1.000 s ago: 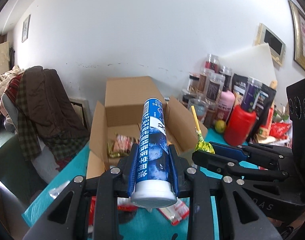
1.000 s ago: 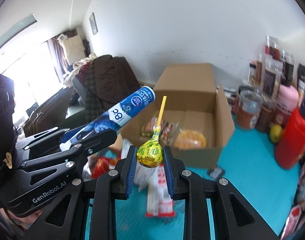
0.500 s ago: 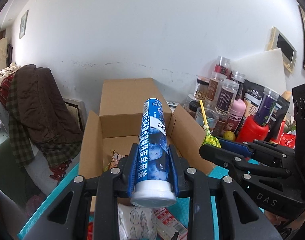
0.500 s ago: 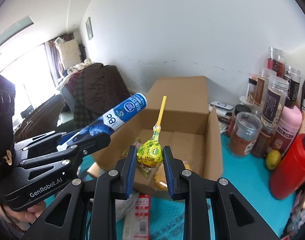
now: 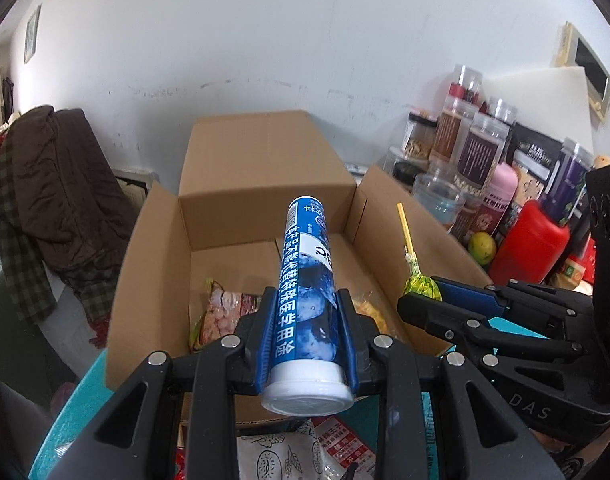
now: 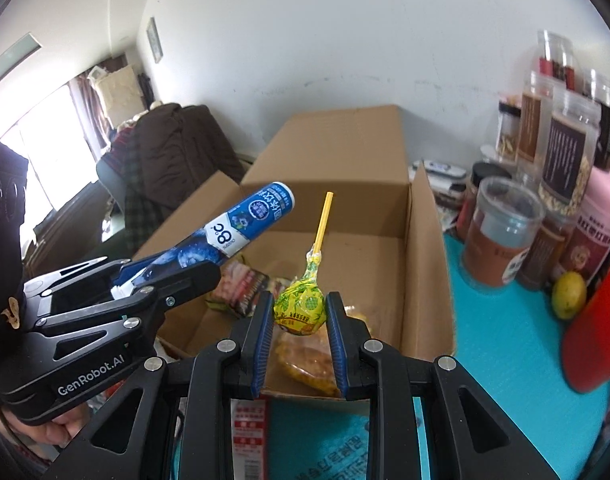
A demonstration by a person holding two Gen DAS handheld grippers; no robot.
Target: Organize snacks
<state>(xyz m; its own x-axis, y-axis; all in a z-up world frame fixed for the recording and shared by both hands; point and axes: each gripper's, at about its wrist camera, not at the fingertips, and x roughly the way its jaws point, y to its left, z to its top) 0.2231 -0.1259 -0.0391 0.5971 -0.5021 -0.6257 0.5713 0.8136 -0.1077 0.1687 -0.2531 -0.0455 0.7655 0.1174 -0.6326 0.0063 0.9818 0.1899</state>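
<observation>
Left hand-held gripper [image 5: 305, 336]: clenched on blue tube [image 5: 308, 280], white cap toward the camera, far end aimed forward and up over open cardboard box [image 5: 265, 168]. Tube body pinched between both blue pads; cap end projecting behind the pads.

Right hand-held gripper [image 6: 299, 328]: clenched on yellow lollipop [image 6: 301, 308], wrapped head gripped between the pads, yellow stick pointing up and forward. Positioned just right of the left hand-held gripper, apart from it, at similar height above the near edge of the box.

Box: directly ahead of and below both hand-held grippers, flaps open, resting on teal worktop [image 6: 501, 320]. Contents below the left hand-held gripper: red-and-pink snack packet [image 5: 225, 308]. Contents below the right hand-held gripper: orange snack bag [image 6: 305, 356].

Loose snack packets [image 5: 305, 448] on the worktop beneath and behind the left hand-held gripper, outside the box.

Right of the right hand-held gripper, beside the box: cluster of clear jars [image 6: 501, 236], pink bottle [image 6: 597, 224], red container [image 6: 597, 332], yellow-green fruit [image 6: 569, 295].

Left of the left hand-held gripper, off the worktop: brown coat [image 5: 65, 188] draped over furniture.
</observation>
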